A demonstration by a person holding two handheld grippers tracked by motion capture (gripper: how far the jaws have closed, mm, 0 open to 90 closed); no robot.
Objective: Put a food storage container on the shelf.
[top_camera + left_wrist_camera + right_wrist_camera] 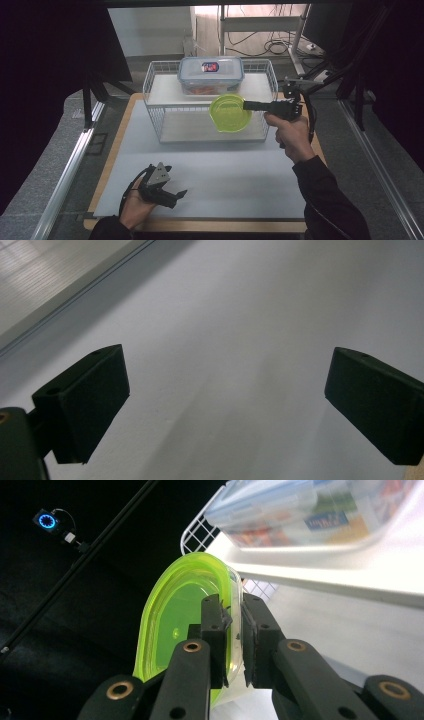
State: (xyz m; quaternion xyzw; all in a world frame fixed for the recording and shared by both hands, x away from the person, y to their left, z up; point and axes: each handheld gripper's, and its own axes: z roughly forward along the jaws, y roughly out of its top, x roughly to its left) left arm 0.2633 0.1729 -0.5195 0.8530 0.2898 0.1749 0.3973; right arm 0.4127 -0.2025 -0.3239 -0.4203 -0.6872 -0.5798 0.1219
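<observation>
A lime-green plastic bowl (230,113) hangs in the air in front of the white wire rack (156,95), tipped so its hollow faces me. My right gripper (248,105) is shut on its rim from the right; in the right gripper view the bowl (175,615) has its rim clamped between the fingertips (215,625). A clear lidded food box (211,74) rests on the rack's top shelf, also seen as the box (310,510) up close. My left gripper (175,195) rests low at the near left of the mat, jaws wide open; the left gripper (225,405) has bare mat between its pads.
The grey mat (225,175) covers a wooden board on the table. The rack's lower shelf (190,127) sits behind the bowl. Cables and a metal frame (350,105) run along the right side; a rail (70,165) lines the left.
</observation>
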